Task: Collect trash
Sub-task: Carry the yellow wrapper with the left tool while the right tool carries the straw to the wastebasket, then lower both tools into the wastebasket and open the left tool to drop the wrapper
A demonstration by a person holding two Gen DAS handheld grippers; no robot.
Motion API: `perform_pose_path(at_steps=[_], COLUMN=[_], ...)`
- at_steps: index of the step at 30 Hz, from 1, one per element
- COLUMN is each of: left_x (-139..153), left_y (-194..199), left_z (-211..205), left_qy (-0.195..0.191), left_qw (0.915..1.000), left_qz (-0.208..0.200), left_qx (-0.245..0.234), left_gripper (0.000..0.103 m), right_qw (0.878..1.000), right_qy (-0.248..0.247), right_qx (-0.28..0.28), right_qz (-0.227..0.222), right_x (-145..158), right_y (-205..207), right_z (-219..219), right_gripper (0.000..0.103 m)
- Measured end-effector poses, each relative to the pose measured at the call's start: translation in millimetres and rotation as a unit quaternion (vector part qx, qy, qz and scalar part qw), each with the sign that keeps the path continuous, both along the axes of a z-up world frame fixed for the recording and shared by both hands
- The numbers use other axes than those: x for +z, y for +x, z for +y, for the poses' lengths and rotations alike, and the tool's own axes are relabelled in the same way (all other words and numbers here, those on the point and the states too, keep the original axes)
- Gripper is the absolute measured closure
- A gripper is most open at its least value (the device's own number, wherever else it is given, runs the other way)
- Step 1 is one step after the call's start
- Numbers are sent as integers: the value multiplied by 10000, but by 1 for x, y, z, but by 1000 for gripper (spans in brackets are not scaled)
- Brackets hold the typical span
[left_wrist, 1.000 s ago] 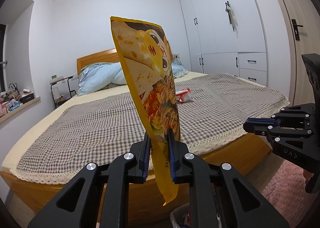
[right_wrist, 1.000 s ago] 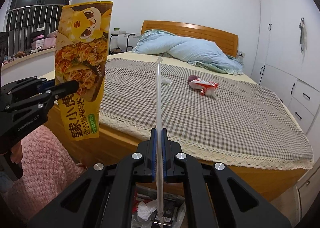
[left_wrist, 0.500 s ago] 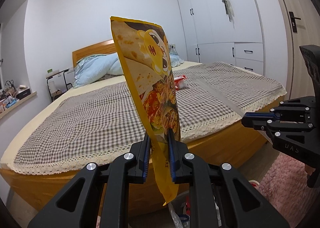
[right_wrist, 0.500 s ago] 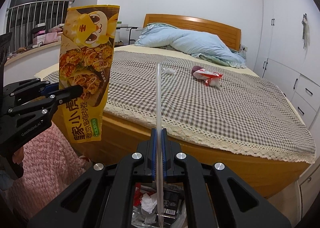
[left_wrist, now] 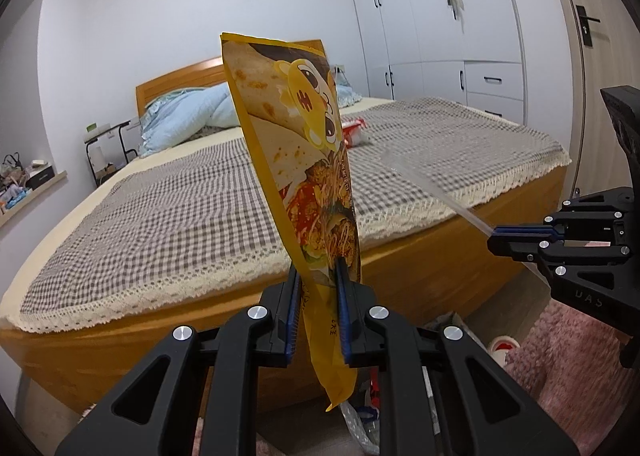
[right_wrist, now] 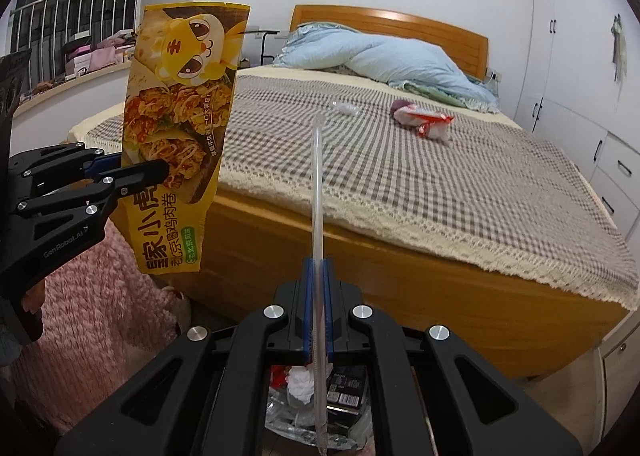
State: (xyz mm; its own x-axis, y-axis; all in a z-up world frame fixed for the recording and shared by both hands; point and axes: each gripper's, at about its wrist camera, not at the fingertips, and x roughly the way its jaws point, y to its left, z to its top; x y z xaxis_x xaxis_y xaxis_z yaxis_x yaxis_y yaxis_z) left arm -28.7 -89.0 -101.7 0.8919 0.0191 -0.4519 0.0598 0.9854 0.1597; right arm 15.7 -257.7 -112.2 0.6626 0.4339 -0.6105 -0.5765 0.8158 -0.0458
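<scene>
Bed (left_wrist: 168,215): wooden frame, grey-checked coverlet with a cream lace edge, and a blue quilt (right_wrist: 404,59) bunched against the headboard. White wardrobe (left_wrist: 432,23) along the far wall; pink rug (right_wrist: 92,296) on the floor at the foot of the bed.

Left gripper (left_wrist: 316,304): jaws narrowed onto the lower part of a yellow snack wrapper (left_wrist: 296,159). The wrapper stands with its long axis nearly vertical, printed face toward the right gripper, open top edge uppermost and leaning slightly toward the bed, bottom corner hanging below the jaws. It is held in the air in front of the bed's foot, clear of the coverlet.

Right gripper (right_wrist: 317,308): jaws fully closed on a clear plastic straw (right_wrist: 317,183). The straw's long axis runs along the gripper's line, upper end pointing toward the bed, lower end projecting down below the jaws.

Trash bag (right_wrist: 344,388): on the floor directly beneath both grippers, already holding crumpled paper and packaging.

Red-and-white wrapper (right_wrist: 426,120): lying on the coverlet, well apart from both grippers. Small clear scrap (right_wrist: 346,107): on the coverlet just beside it, toward the window side.
</scene>
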Motion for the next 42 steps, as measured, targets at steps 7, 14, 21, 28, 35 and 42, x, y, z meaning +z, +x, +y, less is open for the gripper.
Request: perform_pose_path(at_steps=[7,14,21,28,35,42], left_x=[-23,-44,-62,-81,-99,-114], left_y=[3,7,13,20,24,27], left_z=[-1,-5,-10,-12,-11,-7], left_qy=[32,88,160,227,274,280], left_qw=[9995,9982,9965,9941,9914,9886], left_qz=[318,592,805,1032,1235,1438], left_qx=[-29,-65,-145,-243,-339,-347], left_gripper=[89,89,90,89,89,89], right_qw=[9997,9988,9970,9949,9927,9893], right_qy=[-100,-241,-418,-558,-744,-903], right_qx=[35,33,85,86,74,219], right_qz=[228,423,647,834,951,1123], right_x=[-21,-41,-62,-79,-90,-101], right_y=[0,6,10,13,19,24], right_z=[1,1,2,3,4,9], right_gripper=[98,98,98,98,98,98])
